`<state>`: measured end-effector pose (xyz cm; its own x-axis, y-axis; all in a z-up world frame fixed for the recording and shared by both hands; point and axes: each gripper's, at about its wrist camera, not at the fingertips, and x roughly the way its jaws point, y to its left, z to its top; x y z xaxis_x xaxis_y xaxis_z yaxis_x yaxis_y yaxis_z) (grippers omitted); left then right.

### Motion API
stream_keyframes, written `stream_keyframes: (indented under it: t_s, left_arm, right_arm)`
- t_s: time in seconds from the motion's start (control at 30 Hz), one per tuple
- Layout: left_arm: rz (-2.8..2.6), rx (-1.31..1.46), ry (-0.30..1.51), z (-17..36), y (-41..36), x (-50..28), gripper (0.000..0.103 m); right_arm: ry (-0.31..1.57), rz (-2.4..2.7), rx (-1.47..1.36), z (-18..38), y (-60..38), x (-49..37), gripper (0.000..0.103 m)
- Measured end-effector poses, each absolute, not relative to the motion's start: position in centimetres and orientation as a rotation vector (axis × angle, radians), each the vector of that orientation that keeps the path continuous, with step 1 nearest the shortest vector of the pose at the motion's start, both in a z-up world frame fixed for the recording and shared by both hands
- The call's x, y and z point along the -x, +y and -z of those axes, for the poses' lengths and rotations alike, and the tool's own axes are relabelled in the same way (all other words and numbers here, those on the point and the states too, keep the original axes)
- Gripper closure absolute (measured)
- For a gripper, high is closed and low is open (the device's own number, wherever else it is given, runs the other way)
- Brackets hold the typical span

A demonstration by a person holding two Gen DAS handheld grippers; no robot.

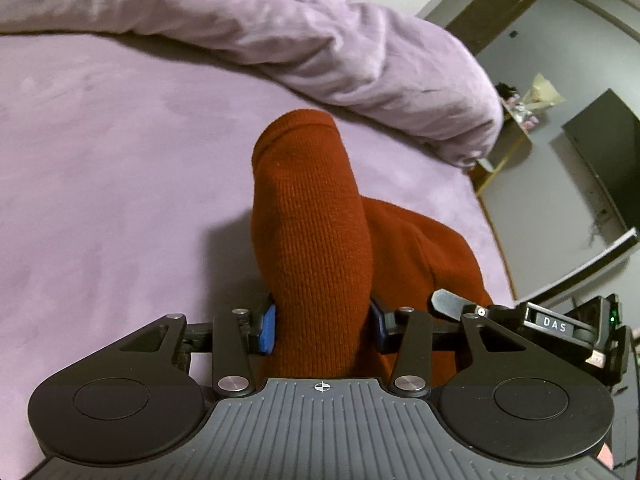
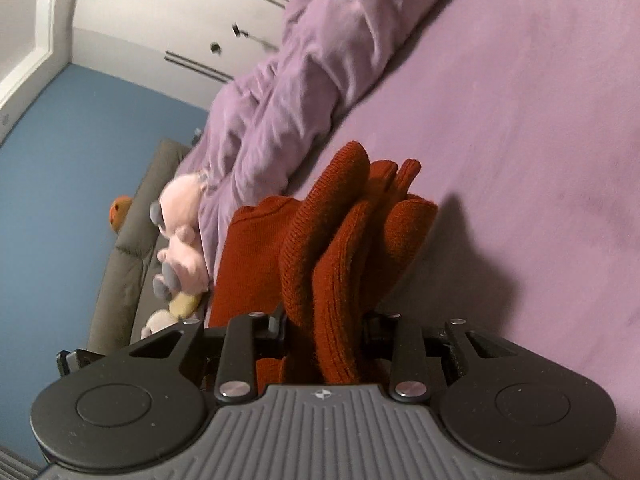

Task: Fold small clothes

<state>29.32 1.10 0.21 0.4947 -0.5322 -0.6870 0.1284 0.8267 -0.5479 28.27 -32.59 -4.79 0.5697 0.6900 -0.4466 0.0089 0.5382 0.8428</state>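
Blue fingers (image 1: 267, 330) of the left gripper (image 1: 322, 330) clamp a red sweater (image 1: 316, 232) above the purple bed (image 1: 120, 168). The right gripper (image 2: 325, 330) pinches its bunched folds; only its view shows stuffed toys (image 2: 180, 240). Both tilt downward.

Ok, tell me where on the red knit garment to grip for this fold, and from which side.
Grip the red knit garment on its bunched edges, coming from the near side above the bed. The left gripper and right gripper already clamp thick folds there, the rest hanging free.
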Motion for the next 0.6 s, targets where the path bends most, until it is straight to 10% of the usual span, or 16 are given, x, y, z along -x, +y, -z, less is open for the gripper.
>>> stream_keyframes:
  t_s: [0.6]
  left_arm:
    - [0.194, 0.310, 0.899, 1.2, 4.2, -29.2, 0.050]
  right_arm:
    - [0.841, -0.177, -0.476, 1.8, -27.5, -26.1, 0.061]
